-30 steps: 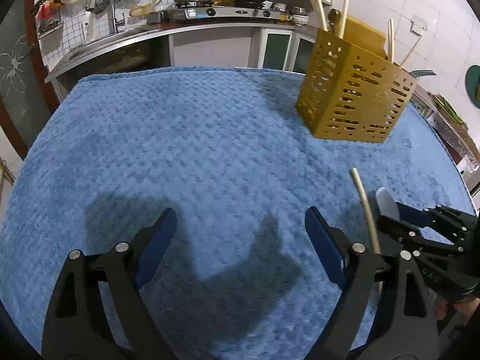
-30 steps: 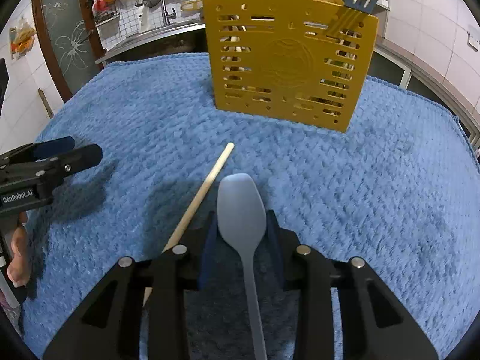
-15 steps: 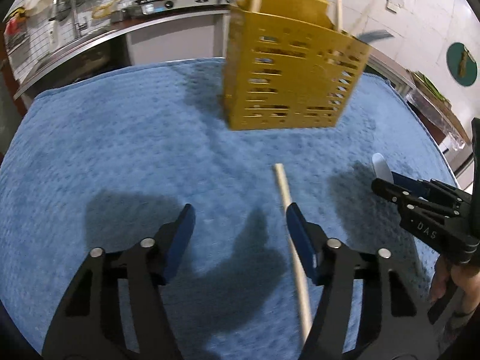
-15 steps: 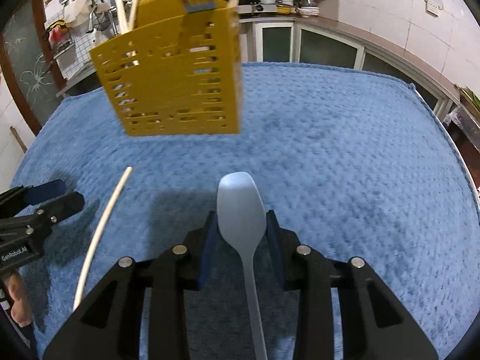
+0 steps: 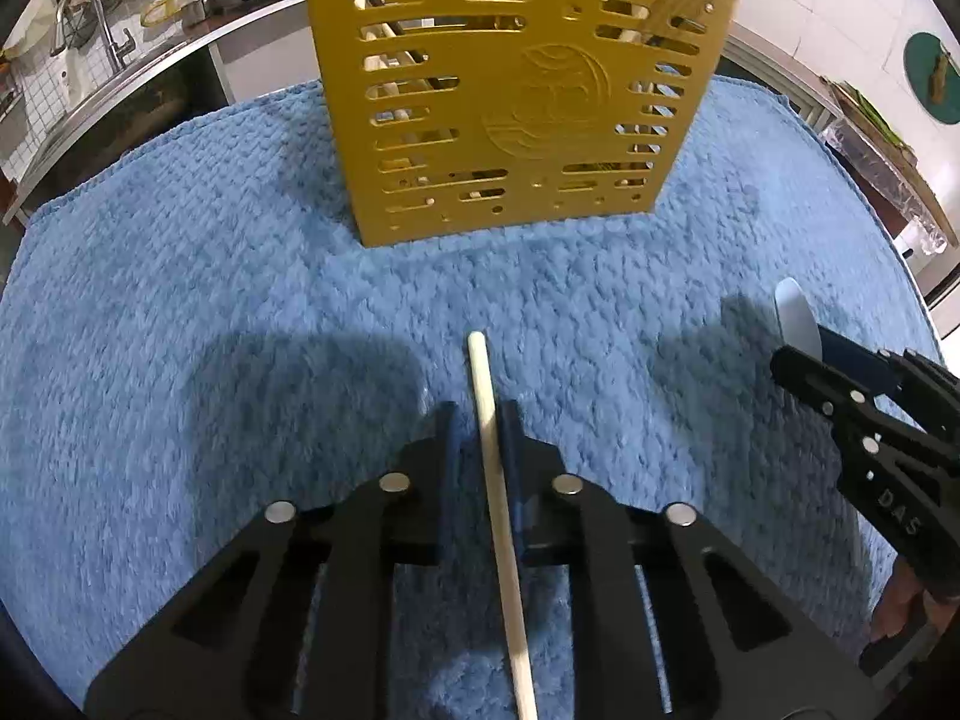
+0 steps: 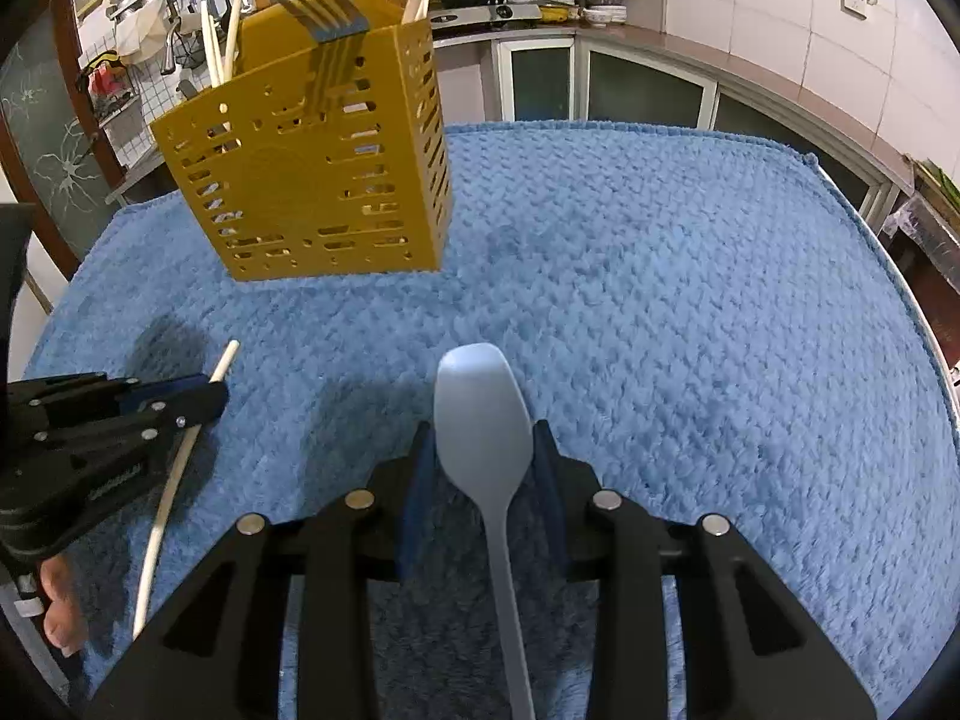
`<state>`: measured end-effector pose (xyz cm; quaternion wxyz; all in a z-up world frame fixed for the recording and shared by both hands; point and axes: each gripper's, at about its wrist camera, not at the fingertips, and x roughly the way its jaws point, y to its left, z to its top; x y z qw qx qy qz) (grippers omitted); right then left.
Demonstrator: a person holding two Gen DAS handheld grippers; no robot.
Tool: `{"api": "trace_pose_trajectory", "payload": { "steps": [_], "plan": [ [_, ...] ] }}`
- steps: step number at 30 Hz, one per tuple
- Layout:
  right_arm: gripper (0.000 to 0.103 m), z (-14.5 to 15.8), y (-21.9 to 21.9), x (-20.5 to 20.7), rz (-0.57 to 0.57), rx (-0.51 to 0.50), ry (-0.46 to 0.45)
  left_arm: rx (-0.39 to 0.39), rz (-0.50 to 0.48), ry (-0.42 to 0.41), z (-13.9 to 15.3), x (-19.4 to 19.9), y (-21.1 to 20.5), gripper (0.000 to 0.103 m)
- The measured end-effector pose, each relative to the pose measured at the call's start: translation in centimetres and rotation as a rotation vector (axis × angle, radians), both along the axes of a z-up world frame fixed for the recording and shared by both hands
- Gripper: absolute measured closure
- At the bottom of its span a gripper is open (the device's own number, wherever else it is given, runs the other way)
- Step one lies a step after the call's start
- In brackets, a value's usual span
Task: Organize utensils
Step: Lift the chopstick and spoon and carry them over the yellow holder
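A pale wooden chopstick (image 5: 495, 498) lies along the blue cloth, and my left gripper (image 5: 480, 420) is shut on it, pads against both sides; the chopstick (image 6: 174, 474) also shows in the right wrist view under the left gripper (image 6: 204, 399). My right gripper (image 6: 483, 432) is shut on a light grey spoon (image 6: 483, 420), bowl sticking out forward; from the left wrist view the spoon (image 5: 795, 315) shows at the right gripper (image 5: 804, 354). The yellow slotted utensil holder (image 5: 516, 90) stands ahead with chopsticks and a fork (image 6: 327, 15) inside.
A blue textured cloth (image 6: 690, 300) covers the whole table. Behind it run a kitchen counter with a sink (image 5: 102, 66), a stove with a pot, cabinets (image 6: 600, 84) and tiled walls. A hand (image 6: 60, 606) holds the left gripper's handle.
My left gripper slid right over the chopstick and closed its jaws onto it. The holder now looms closer in the left view. The right gripper swung right, still holding the spoon.
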<state>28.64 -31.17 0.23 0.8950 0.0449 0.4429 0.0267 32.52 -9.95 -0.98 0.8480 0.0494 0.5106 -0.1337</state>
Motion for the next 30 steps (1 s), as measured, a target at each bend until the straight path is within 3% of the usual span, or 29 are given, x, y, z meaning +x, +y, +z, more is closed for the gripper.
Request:
{"api": "trace_pose_trajectory", "payload": {
  "steps": [5, 17, 25, 30],
  "plan": [
    [0.070, 0.6, 0.2, 0.0, 0.007, 0.011, 0.013, -0.060, 0.038, 0.003, 1.0, 0.5, 1.6, 0.099],
    [0.070, 2.7, -0.4, -0.6, 0.014, 0.092, -0.048, -0.138, 0.048, -0.139, 5.8, -1.8, 3.8, 0.099],
    [0.070, 5.5, -0.8, -1.6, 0.006, 0.148, -0.216, -0.253, 0.071, -0.292, 9.2, -3.0, 6.0, 0.099],
    [0.070, 8.6, -1.5, -2.4, -0.013, 0.245, -0.365, -0.323, 0.068, -0.422, 12.2, -4.5, 6.4, 0.099]
  ]
}}
